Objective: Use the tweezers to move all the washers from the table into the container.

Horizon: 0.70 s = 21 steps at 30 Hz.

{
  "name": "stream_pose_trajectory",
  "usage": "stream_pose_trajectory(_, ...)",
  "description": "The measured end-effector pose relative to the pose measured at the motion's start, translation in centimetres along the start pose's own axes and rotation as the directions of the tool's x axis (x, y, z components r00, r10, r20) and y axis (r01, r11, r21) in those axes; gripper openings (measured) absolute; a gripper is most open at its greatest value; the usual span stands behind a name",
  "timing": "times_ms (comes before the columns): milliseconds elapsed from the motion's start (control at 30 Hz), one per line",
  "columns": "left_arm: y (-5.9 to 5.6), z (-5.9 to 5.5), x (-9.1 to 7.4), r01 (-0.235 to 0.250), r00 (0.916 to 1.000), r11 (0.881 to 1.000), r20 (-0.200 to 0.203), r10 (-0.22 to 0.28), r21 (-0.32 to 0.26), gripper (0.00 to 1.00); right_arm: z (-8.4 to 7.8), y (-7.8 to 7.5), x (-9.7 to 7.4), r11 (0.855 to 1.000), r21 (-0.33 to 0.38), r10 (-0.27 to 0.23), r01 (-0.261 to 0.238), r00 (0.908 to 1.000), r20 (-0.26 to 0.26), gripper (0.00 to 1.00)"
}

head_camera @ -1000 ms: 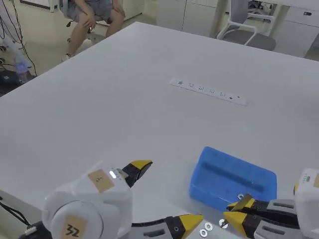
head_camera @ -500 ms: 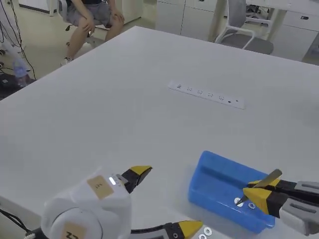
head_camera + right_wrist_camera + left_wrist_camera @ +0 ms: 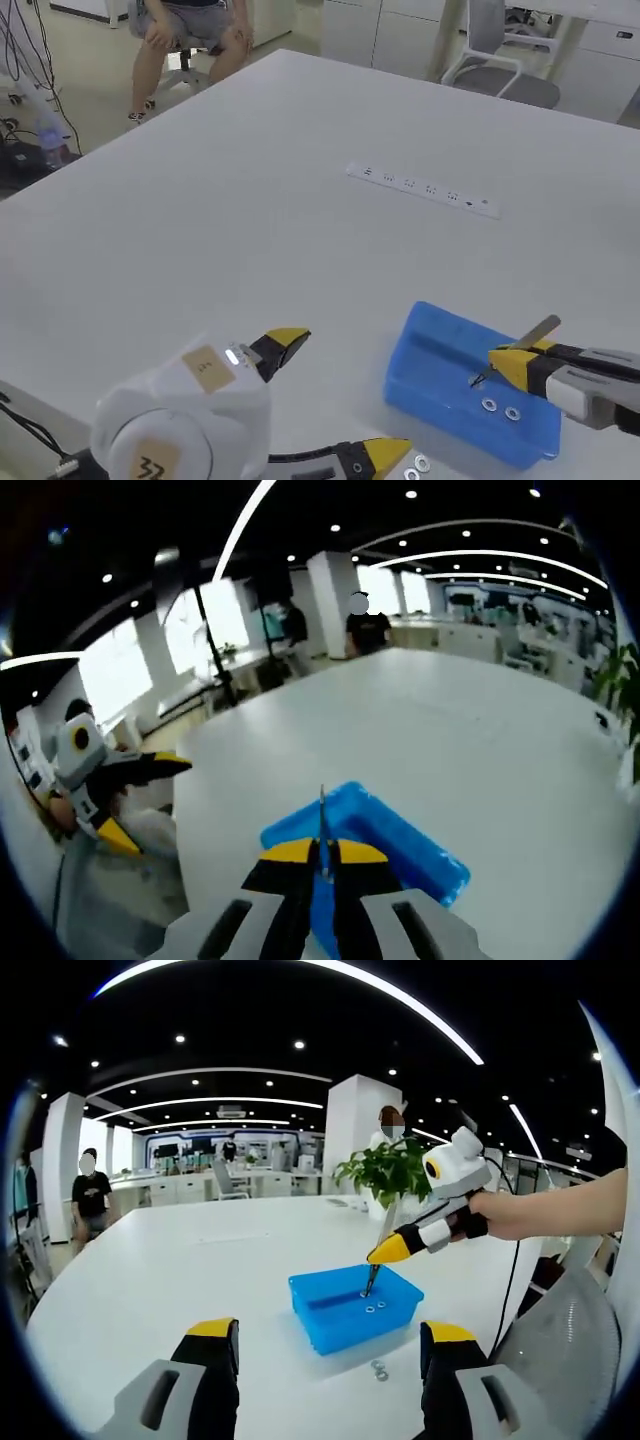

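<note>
Container (image 3: 440, 350) holds two washers (image 3: 488, 404) on its floor.

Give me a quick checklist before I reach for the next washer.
1. Grip: right gripper shut on the tweezers: ok.
2. Tweezers tip free of a washer: cannot tell, too small.
3. Two delivered washers lie inside the blue container: ok.
4. All washers moved: not ok, loose washers lie on the table beside the container.
5. Path: left gripper open, apart from the container: ok.
</note>
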<state>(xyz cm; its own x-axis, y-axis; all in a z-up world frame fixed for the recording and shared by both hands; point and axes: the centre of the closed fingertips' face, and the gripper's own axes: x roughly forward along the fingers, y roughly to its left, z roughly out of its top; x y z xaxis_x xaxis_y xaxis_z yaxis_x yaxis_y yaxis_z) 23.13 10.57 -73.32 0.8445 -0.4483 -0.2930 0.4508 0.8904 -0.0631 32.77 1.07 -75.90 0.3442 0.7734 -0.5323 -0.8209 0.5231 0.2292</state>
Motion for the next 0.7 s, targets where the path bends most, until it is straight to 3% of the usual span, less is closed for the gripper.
stream_pose_trajectory(433, 0.1, 0.0, 0.0, 0.0, 1.0, 1.0, 0.0, 0.0, -0.003, 0.74, -1.7, -2.2, 2.6, 0.997, 0.065, -0.035, 0.038, 0.998, -0.052, 0.03)
stream_pose_trajectory(700, 0.1, 0.0, 0.0, 0.001, 1.0, 1.0, -0.001, -0.001, -0.003, 0.74, -2.7, -3.3, 3.3, 0.998, 0.027, -0.054, 0.056, 0.9945, -0.089, 0.03)
